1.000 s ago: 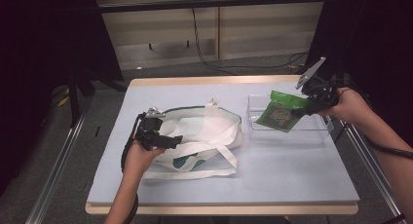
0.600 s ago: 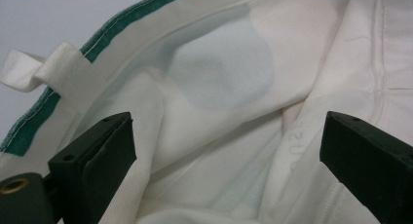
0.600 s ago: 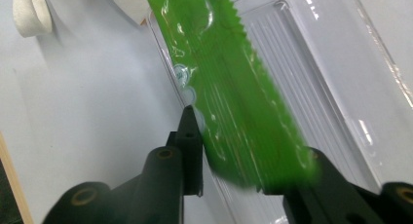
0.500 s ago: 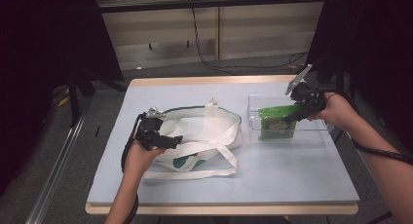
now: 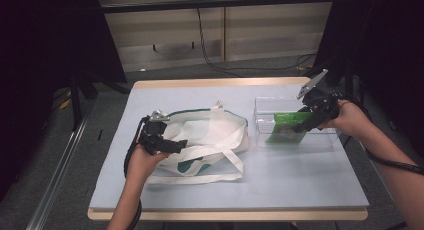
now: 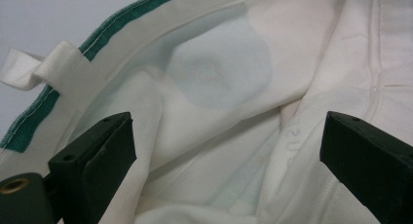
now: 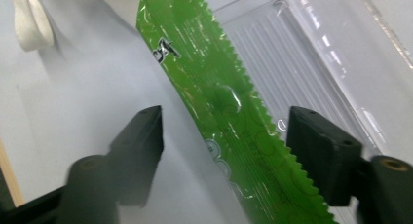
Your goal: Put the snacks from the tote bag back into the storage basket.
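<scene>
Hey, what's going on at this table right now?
A person works with a gripper in each hand. The right gripper is at the clear plastic bin; its jaws have just been opening, and the green snack packet sits between them unpinched, leaning inside the bin. The left gripper rests open at the mouth of the white tote bag, which lies flat on the blue-grey table.

Left gripper [image 5: 172, 144] jaws apart, forearm low; right gripper [image 5: 306, 121] jaws just opening, spread wide.

Right claw [image 5: 303, 121] open, green packet [image 5: 286, 128], clear bin [image 5: 320, 141]
</scene>
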A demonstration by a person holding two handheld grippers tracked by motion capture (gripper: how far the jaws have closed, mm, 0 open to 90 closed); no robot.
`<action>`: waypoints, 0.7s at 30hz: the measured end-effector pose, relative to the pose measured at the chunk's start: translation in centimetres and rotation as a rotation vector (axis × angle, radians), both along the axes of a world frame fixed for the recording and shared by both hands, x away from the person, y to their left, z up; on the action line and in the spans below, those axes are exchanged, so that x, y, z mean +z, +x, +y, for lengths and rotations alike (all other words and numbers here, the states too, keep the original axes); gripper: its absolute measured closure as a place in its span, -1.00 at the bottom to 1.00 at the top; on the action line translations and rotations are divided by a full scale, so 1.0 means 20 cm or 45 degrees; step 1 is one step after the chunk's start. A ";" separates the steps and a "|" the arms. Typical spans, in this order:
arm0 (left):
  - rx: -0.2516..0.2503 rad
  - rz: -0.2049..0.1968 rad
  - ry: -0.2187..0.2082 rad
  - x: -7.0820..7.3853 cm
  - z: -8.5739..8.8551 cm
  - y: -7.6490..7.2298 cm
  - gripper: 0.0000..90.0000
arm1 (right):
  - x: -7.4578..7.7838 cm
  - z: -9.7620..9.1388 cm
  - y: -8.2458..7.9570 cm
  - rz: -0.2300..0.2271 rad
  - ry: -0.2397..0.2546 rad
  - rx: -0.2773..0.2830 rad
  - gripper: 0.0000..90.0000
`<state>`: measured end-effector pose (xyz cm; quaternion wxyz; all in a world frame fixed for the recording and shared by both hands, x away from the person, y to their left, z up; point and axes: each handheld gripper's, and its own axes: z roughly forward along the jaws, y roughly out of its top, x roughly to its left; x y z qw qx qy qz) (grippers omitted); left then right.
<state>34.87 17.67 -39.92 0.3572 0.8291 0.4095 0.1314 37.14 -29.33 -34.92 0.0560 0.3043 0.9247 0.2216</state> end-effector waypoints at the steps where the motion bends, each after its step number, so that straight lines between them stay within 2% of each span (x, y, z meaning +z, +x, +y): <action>1: 0.010 -0.006 -0.002 0.00 0.00 0.00 -0.87 | 0.00 0.00 0.00 -0.010 0.011 -0.015 -0.44; 2: 0.007 -0.007 -0.013 0.01 0.00 0.00 -0.87 | 0.00 -0.01 -0.01 -0.022 0.016 -0.019 -0.47; 4: -0.006 -0.011 0.004 0.02 0.01 0.00 -0.87 | 0.01 -0.03 -0.02 -0.036 0.034 -0.033 -0.55; 5: 0.010 -0.009 -0.015 0.02 0.00 -0.01 -0.87 | 0.01 -0.04 -0.03 -0.041 0.037 -0.038 -0.57; 11: -0.005 -0.008 0.001 0.02 0.00 -0.01 -0.87 | 0.03 -0.09 -0.06 -0.053 0.070 -0.100 -0.68; 12: 0.005 -0.015 -0.021 0.02 -0.01 -0.01 -0.87 | 0.03 -0.10 -0.07 -0.055 0.071 -0.111 -0.71; 15: 0.001 -0.022 -0.005 0.03 -0.01 -0.01 -0.87 | 0.03 -0.13 -0.10 -0.072 0.097 -0.123 -0.71; 17: 0.002 -0.025 -0.025 0.03 -0.01 -0.01 -0.87 | 0.03 -0.14 -0.12 -0.086 0.107 -0.147 -0.73; 21: -0.001 -0.027 -0.021 0.03 -0.02 -0.01 -0.87 | 0.02 -0.16 -0.15 -0.088 0.112 -0.162 -0.74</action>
